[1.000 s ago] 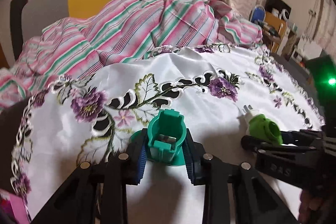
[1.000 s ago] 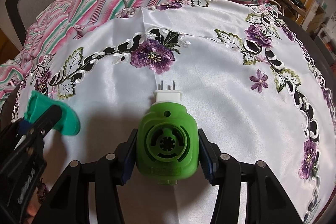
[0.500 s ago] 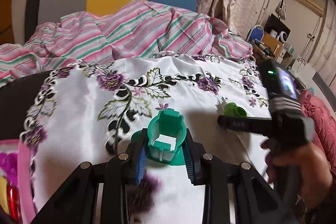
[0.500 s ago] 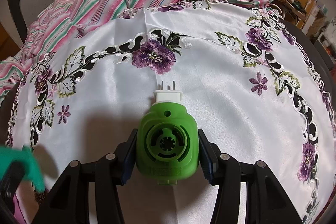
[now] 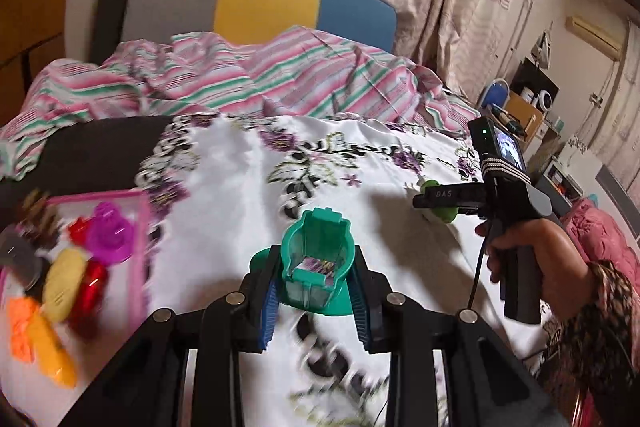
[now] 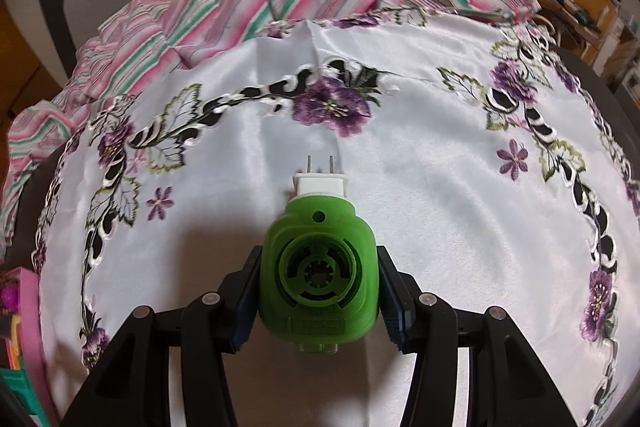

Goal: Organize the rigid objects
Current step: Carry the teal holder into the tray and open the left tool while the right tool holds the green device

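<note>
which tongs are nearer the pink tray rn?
Left. The left tongs, shut on the teal holder, sit just right of the pink tray. The right tongs, shut on the green plug-in, sit farther right across the white cloth.

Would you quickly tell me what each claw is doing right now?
Left claw: closed on the teal plastic holder.
Right claw: closed on the green plug-in device, which rests on the white embroidered tablecloth.
</note>
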The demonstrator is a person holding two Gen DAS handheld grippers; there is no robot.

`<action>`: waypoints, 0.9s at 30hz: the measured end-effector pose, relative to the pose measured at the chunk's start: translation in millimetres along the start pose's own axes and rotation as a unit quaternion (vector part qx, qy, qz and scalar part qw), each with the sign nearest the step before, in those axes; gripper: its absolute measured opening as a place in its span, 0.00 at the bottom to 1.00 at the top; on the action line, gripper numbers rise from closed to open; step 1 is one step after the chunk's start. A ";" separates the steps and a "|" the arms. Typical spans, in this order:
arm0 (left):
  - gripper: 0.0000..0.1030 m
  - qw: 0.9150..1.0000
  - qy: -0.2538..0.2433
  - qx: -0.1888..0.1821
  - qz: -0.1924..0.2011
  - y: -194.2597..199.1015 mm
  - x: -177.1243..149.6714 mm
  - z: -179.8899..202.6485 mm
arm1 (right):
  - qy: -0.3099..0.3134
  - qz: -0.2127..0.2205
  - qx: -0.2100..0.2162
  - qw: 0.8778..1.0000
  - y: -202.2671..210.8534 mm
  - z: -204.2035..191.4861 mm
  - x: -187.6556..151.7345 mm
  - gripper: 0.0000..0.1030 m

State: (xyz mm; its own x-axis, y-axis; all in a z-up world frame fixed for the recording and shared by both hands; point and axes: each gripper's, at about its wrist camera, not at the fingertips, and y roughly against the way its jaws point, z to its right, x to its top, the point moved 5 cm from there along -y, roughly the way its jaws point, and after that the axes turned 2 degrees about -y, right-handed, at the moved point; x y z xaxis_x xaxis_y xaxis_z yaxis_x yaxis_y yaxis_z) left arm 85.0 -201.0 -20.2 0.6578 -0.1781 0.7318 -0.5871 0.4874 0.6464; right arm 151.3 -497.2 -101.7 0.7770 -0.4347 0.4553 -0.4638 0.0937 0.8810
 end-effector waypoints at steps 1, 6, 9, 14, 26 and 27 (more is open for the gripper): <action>0.30 1.000 0.006 0.005 0.001 7.6 -4.4 -7.8 | 0.004 0.002 0.004 1.000 0.7 -2.7 -0.6 0.51; 0.30 0.999 0.038 0.024 0.007 41.3 -24.2 -43.6 | 0.038 0.010 0.014 0.999 5.0 -20.3 -4.1 0.51; 0.30 0.998 0.055 0.038 0.015 59.4 -33.8 -64.8 | 0.053 0.019 0.021 0.998 8.5 -27.4 -4.7 0.51; 0.30 0.994 0.083 0.071 0.018 84.3 -54.7 -102.4 | 0.053 0.020 0.040 0.998 10.6 -33.1 -7.8 0.51; 0.30 0.983 0.126 0.132 -0.008 102.9 -97.5 -166.6 | 0.096 0.070 0.049 0.992 36.8 -58.3 -13.5 0.51; 0.30 0.982 0.127 0.136 -0.011 102.7 -99.9 -170.2 | 0.098 0.072 0.051 0.991 38.6 -60.4 -14.1 0.51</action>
State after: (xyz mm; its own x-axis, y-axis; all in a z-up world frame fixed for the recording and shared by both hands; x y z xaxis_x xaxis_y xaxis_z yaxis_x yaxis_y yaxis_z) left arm 39.4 12.3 -63.7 0.7477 0.0503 0.6622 -0.6536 0.2323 0.7203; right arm 148.2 -433.4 -66.3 0.7623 -0.2402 0.6011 -0.6095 0.0464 0.7915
